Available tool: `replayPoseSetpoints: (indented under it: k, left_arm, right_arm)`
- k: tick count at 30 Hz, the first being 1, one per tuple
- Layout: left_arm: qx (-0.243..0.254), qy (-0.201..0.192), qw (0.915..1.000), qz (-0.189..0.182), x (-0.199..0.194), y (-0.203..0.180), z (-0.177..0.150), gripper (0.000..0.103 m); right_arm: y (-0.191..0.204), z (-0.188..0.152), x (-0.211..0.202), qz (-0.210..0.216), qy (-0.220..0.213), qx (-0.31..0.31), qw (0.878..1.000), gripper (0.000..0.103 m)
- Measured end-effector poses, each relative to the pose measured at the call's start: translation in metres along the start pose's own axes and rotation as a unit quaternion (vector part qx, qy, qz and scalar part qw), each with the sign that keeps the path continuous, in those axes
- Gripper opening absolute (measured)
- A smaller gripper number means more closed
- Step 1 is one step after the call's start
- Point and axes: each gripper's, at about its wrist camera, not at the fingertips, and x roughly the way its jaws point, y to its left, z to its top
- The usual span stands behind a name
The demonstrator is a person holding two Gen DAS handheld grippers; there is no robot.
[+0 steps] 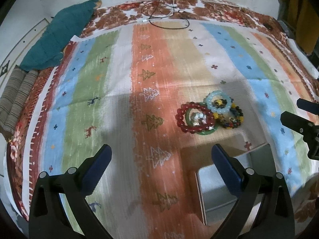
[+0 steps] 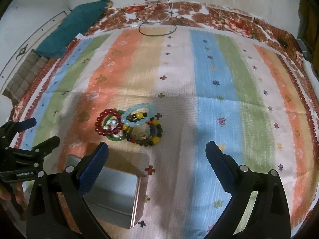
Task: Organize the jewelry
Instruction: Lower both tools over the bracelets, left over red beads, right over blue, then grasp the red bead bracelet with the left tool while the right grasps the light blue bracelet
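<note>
Several bracelets lie in a small heap on the striped mat: a red bead bracelet (image 1: pixel 194 119) (image 2: pixel 107 125), a green bangle (image 1: pixel 207 133) (image 2: pixel 115 139), a pale blue bead bracelet (image 1: pixel 218 104) (image 2: pixel 137 116) and a multicoloured bead bracelet (image 1: pixel 234 120) (image 2: pixel 152 137). An open metal tin (image 1: pixel 229 189) (image 2: pixel 117 195) sits just nearer than the heap. My left gripper (image 1: pixel 160 153) (image 2: pixel 42 131) is open, hovering left of the tin and short of the heap. My right gripper (image 2: pixel 157 149) (image 1: pixel 292 110) is also open, above the tin's right side, holding nothing.
The striped mat (image 1: pixel 99 79) (image 2: pixel 219 69) lies over a floral red cloth. A teal cloth (image 1: pixel 59 37) (image 2: pixel 79 23) and a folded beige pad (image 1: pixel 18 95) sit at the far left. Dark cables (image 1: pixel 165 18) (image 2: pixel 157 25) loop at the far edge.
</note>
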Motion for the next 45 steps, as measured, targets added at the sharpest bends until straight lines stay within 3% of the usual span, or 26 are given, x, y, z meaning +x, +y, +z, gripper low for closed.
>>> replayPoseSetpoints:
  k: [23,38,41,45]
  left_arm:
    - [0.022,0.036,0.9991,-0.01,0.056,0.004,0.035,0.097]
    - [0.034,0.062,0.9972,-0.022,0.095,0.001,0.042,0.089]
    - [0.04,0.064,0.9968,-0.024,0.1,-0.001,0.042,0.088]
    - [0.053,0.067,0.9961,-0.023,0.106,-0.006,0.044,0.088]
  right_arm:
    - [-0.002,0.036,0.063,-0.006,0.046,-0.008,0.999,0.099]
    - [0.001,0.047,0.098,-0.006,0.075,-0.006,0.997,0.098]
    - [0.0,0.049,0.104,-0.007,0.082,-0.002,0.997,0.086]
    - [-0.002,0.052,0.114,-0.004,0.088,0.007,0.996,0.086]
